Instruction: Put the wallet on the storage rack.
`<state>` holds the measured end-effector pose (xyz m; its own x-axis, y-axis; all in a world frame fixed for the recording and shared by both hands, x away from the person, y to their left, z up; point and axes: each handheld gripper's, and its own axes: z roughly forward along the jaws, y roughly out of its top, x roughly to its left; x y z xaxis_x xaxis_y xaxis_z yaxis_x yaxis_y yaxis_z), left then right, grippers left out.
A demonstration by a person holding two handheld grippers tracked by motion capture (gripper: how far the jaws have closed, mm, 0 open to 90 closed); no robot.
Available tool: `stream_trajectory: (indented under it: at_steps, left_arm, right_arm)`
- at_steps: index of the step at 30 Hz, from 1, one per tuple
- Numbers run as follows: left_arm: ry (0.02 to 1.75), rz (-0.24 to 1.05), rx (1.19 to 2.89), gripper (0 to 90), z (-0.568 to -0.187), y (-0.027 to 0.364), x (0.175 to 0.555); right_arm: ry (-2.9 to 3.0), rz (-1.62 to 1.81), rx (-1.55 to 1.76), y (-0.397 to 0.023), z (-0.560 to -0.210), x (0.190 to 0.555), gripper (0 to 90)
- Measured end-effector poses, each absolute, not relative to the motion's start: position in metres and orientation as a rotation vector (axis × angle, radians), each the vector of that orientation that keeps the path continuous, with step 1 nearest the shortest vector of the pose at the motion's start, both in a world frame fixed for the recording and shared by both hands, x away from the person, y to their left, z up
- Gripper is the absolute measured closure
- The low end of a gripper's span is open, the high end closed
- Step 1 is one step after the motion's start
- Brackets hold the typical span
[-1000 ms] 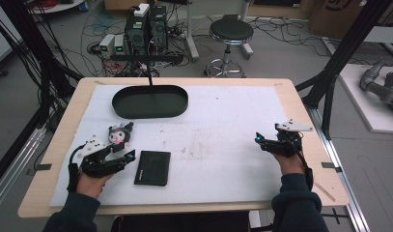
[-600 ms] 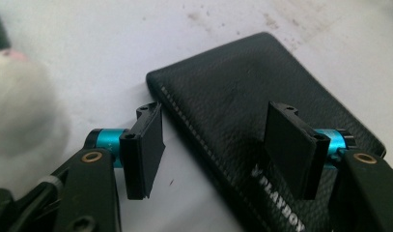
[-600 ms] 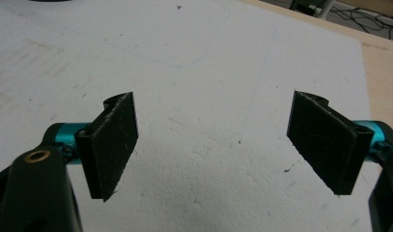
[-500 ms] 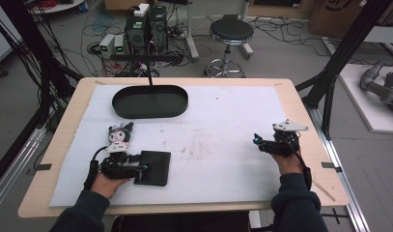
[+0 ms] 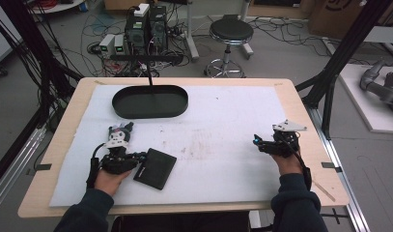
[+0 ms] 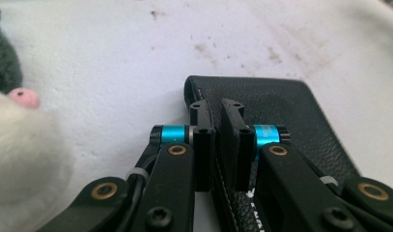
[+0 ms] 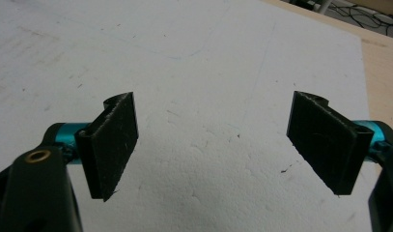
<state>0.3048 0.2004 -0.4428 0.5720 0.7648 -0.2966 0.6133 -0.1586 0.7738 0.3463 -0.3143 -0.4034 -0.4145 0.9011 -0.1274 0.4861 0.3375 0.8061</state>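
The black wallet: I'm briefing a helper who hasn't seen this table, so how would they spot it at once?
On the white mat covering the wooden table, look at the near left area, below the black oval tray. The black wallet lies there, its edge clamped by the left gripper. It is flat, rectangular, grained leather with pale stitching, unlike the plush toy beside it.

Wooden table (image 5: 300, 104) w/ a white foam sheet (image 5: 232, 121) covering most of the top; bare wood shows round the edges. Sheet is scuffed & stained near the middle (brownish marks). On the sheet: black oval tray (image 5: 149, 101) at the far left, a black leather wallet (image 5: 155, 167) near the front left, lying flat & turned at an angle, and a small plush toy (image 5: 118, 137) between tray & wallet, just beside the wallet.
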Motion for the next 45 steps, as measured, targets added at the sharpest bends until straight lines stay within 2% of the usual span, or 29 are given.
stream_trajectory:
  at_steps: [5,12,16,24,27,29,32,33,34,36,37,43,45]
  left_arm:
    - [1.113,0.189,1.796,84.3,-0.435,0.206,0.306]
    - [1.103,0.309,1.661,86.3,-0.410,0.216,0.312]
    - [1.078,0.360,1.660,86.7,-0.403,0.208,0.314]
    - [0.979,0.346,1.680,85.7,-0.398,0.190,0.309]
    - [0.958,0.330,1.709,81.9,-0.399,0.185,0.308]
    - [0.939,0.360,1.752,75.9,-0.401,0.179,0.305]
    - [0.924,0.375,1.777,72.6,-0.399,0.177,0.304]
    - [0.918,0.423,1.810,66.1,-0.399,0.173,0.302]
    - [0.915,0.447,1.817,67.2,-0.399,0.172,0.301]
    - [0.925,0.481,1.832,81.7,-0.398,0.170,0.300]
    - [0.941,0.491,1.872,84.4,-0.394,0.168,0.301]
    - [0.938,0.604,1.846,85.4,-0.385,0.163,0.307]
    - [0.946,0.697,1.830,85.5,-0.377,0.162,0.317]
  right_arm:
    - [2.026,0.945,1.220,-0.316,-0.403,0.346,18.7]
    - [2.033,0.943,1.228,-0.316,-0.405,0.346,18.7]
    - [2.030,0.949,1.231,-0.316,-0.404,0.346,18.7]
    - [2.033,0.953,1.238,-0.317,-0.406,0.347,18.7]
    - [2.030,0.955,1.238,-0.317,-0.405,0.347,18.7]
    - [2.028,0.959,1.238,-0.317,-0.405,0.346,18.7]
    - [2.029,0.958,1.237,-0.317,-0.405,0.346,18.7]
    - [2.031,0.956,1.235,-0.317,-0.405,0.346,18.7]
    - [2.032,0.958,1.236,-0.317,-0.405,0.346,18.7]
    - [2.031,0.957,1.239,-0.317,-0.405,0.346,18.7]
    - [2.031,0.957,1.239,-0.317,-0.405,0.347,18.7]
    - [2.025,0.967,1.242,-0.318,-0.404,0.346,18.7]
    - [2.022,0.968,1.245,-0.318,-0.404,0.346,18.7]
